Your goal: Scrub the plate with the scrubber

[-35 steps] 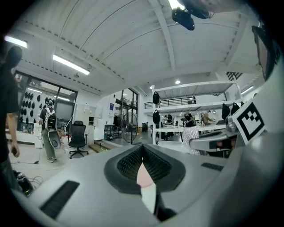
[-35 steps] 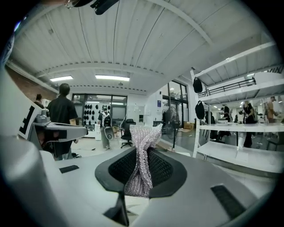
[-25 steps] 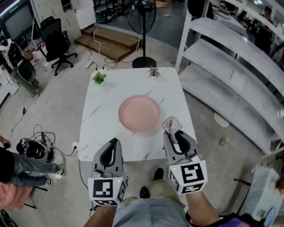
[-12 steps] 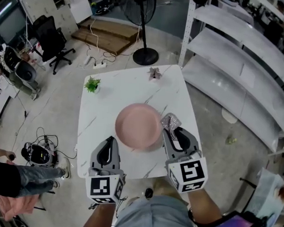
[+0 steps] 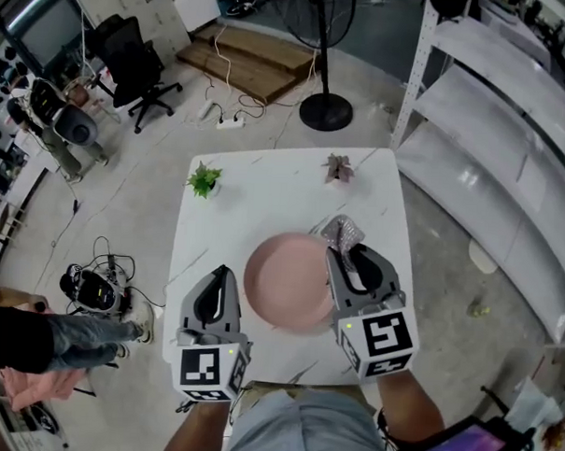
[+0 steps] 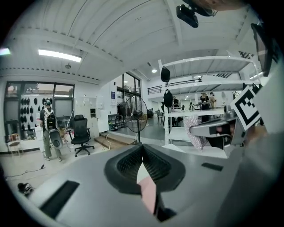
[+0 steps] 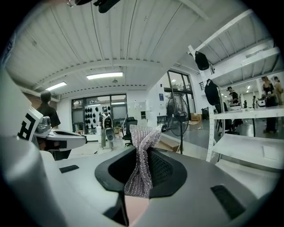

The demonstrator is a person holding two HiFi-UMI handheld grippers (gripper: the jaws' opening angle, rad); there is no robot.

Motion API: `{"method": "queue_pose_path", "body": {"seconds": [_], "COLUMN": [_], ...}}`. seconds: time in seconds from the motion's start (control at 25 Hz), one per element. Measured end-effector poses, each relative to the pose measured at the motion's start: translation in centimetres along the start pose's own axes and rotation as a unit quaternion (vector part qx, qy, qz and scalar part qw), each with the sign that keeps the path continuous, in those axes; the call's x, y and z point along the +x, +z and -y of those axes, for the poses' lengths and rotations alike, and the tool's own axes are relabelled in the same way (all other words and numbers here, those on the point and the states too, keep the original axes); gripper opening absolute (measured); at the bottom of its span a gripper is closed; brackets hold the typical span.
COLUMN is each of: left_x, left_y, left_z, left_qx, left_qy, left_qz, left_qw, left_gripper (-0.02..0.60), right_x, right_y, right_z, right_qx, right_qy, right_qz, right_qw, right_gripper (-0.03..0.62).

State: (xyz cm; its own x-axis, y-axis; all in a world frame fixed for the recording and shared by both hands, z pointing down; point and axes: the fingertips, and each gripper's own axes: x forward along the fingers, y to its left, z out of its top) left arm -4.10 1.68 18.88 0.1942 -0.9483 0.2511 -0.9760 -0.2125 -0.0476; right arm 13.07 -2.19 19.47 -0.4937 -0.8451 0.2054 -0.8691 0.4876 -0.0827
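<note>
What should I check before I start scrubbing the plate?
1. Grip on the scrubber: ok. The right gripper has its jaws shut on it, with mesh sticking out past the tips.
2. Scrubber at the plate: ok. It is by the far right rim in the head view.
3. Scrubber touching the plate: cannot tell.
4. Plate steadied: not ok. The left gripper has its jaws together, empty, beside the plate's left rim.
5. Plate face free: ok. Nothing lies on it.
6. Green plant and pinkish plant out of the way: ok. Both are at the far edge of the table.
</note>
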Motion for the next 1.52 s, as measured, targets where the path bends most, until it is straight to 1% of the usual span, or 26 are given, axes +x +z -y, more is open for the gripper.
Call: {"method": "queue_pose_path", "body": {"seconds": [0.16, 0.28, 0.36, 0.44, 0.56, 0.72, 0.84, 0.96, 1.12, 1.24, 1.36, 1.52], "left_x": [1.0, 1.8, 2.6, 3.6, 4.9, 6.9, 8.0, 9.0, 10.1, 10.7, 11.6, 12.2], "left_y": [0.5, 0.2, -0.5, -1.6, -3.7, -7.0, -9.5, -12.6, -16.8, -19.4, -21.1, -22.5], "left_z": [-1.5, -2.4, -3.0, -3.4, -4.0, -5.0, -5.5, -5.4, -4.6, -4.2, -4.4, -4.4], "left_qx": [0.005, 0.000, -0.004, -0.009, -0.015, -0.030, -0.045, -0.055, -0.077, -0.091, -0.097, -0.099], "left_qy": [0.021, 0.023, 0.017, 0.005, -0.012, -0.037, -0.051, -0.066, -0.092, -0.106, -0.110, -0.118], "left_qz": [-0.002, -0.013, -0.012, -0.022, -0.049, -0.069, -0.090, -0.115, -0.153, -0.181, -0.187, -0.203], "left_qw": [0.9998, 0.9996, 0.9998, 0.9997, 0.9986, 0.9965, 0.9936, 0.9896, 0.9810, 0.9736, 0.9715, 0.9669], "left_gripper": [0.008, 0.008, 0.008, 0.009, 0.009, 0.009, 0.009, 0.009, 0.012, 0.046, 0.085, 0.098], "right_x": [2.5, 3.7, 4.7, 5.8, 7.3, 9.4, 10.5, 11.2, 11.7, 12.0, 12.5, 12.9], "right_y": [0.6, 0.6, 0.4, -0.3, -2.6, -6.1, -9.4, -13.2, -16.9, -18.8, -20.3, -20.8], "right_z": [-0.2, -0.4, -0.7, -0.8, -1.3, -2.3, -2.9, -3.1, -2.9, -2.7, -2.4, -2.3], "right_qx": [-0.003, -0.003, -0.006, -0.009, -0.012, -0.012, -0.019, -0.022, -0.031, -0.037, -0.047, -0.056], "right_qy": [0.018, 0.019, 0.019, 0.016, 0.012, 0.009, 0.010, 0.011, 0.011, 0.012, 0.012, 0.011], "right_qz": [0.005, -0.004, -0.013, -0.026, -0.058, -0.106, -0.154, -0.206, -0.261, -0.288, -0.303, -0.317], "right_qw": [1.000, 1.000, 1.000, 1.000, 0.998, 0.994, 0.988, 0.978, 0.965, 0.957, 0.952, 0.947], "right_gripper": [0.097, 0.097, 0.097, 0.097, 0.097, 0.097, 0.097, 0.097, 0.097, 0.097, 0.097, 0.097]}}
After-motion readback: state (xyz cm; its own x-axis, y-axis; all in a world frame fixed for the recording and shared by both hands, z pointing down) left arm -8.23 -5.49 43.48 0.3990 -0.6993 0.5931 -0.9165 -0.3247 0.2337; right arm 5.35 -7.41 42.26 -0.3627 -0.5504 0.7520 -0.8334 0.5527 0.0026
